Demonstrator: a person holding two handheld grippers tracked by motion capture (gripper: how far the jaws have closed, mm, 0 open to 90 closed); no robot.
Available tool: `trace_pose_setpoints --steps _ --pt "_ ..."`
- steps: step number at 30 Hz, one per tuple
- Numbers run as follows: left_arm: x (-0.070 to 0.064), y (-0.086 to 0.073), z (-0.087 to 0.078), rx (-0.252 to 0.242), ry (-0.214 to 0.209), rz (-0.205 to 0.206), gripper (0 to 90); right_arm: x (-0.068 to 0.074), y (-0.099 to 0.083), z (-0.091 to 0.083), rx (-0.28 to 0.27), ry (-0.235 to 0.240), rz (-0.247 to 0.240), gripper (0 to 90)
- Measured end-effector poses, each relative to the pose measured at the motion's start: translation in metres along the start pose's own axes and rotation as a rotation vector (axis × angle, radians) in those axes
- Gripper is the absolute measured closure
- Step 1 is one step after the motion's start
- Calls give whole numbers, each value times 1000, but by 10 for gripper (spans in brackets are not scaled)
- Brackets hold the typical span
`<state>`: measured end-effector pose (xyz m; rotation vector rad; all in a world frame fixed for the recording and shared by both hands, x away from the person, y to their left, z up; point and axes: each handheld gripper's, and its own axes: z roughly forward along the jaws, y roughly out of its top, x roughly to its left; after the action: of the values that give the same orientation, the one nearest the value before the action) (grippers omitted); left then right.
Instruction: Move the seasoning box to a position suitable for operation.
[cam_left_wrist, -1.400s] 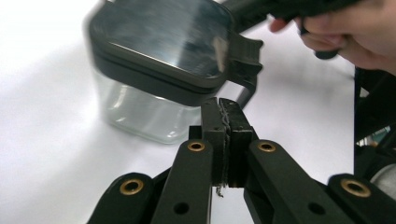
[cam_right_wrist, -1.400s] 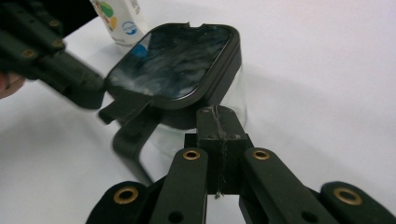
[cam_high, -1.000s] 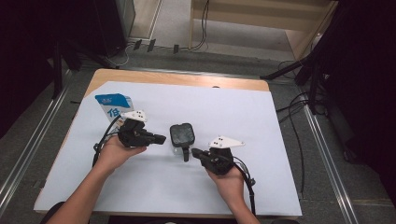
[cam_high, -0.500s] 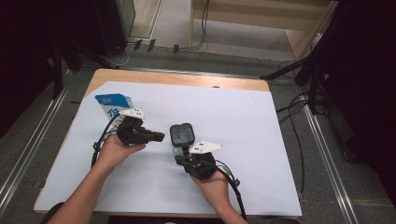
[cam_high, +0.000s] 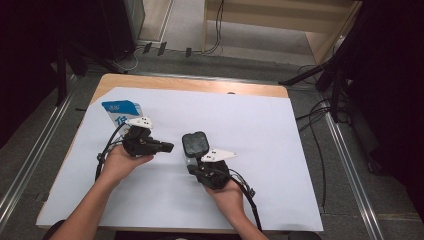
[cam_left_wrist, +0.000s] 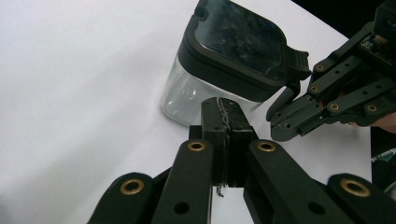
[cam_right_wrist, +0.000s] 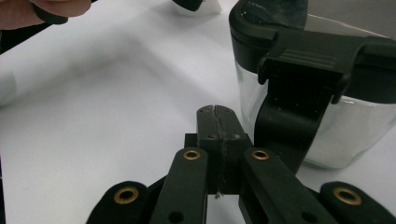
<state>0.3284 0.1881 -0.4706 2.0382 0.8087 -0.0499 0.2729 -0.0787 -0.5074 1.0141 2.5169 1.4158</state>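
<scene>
Right hand-held gripper (cam_high: 192, 167): jaws pressed together, nothing between them. Tip sits just near of the jar (cam_high: 195, 145), right beside the black latch (cam_right_wrist: 306, 63) hanging down its near side; can't tell if it touches. In my right gripper view the closed tip (cam_right_wrist: 218, 122) is just left of that latch, low against the clear wall.

Left hand-held gripper (cam_high: 167, 147): jaws also together, empty. It points right at the jar from the left, tip near it but apart. In my left gripper view the closed tip (cam_left_wrist: 224, 114) lines up with the jar's clear lower wall (cam_left_wrist: 187, 95), and the right hand-held gripper shows at the right edge by the latch (cam_left_wrist: 296, 60).

Jar: clear body, black lid (cam_left_wrist: 240, 39) on, latch down. Stands upright about mid worktop (cam_high: 280, 130) on the white sheet, between my two hands.

Blue-and-white carton (cam_high: 120, 112) lies at the far left of the sheet, just beyond my left hand (cam_high: 120, 162). Cables trail from both hand-held grippers back toward me.
</scene>
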Motion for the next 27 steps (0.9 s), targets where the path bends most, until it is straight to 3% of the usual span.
trace_pose_setpoints --steps 12,21,27 --pt "5 1 2 -5 21 -7 900 -15 -2 -12 -7 -28 46 900" --pt "4 4 16 8 15 5 900 -28 -4 -25 -19 -57 77 900" --pt "4 5 27 5 16 -10 900 -37 -5 -32 -21 -74 100 900"
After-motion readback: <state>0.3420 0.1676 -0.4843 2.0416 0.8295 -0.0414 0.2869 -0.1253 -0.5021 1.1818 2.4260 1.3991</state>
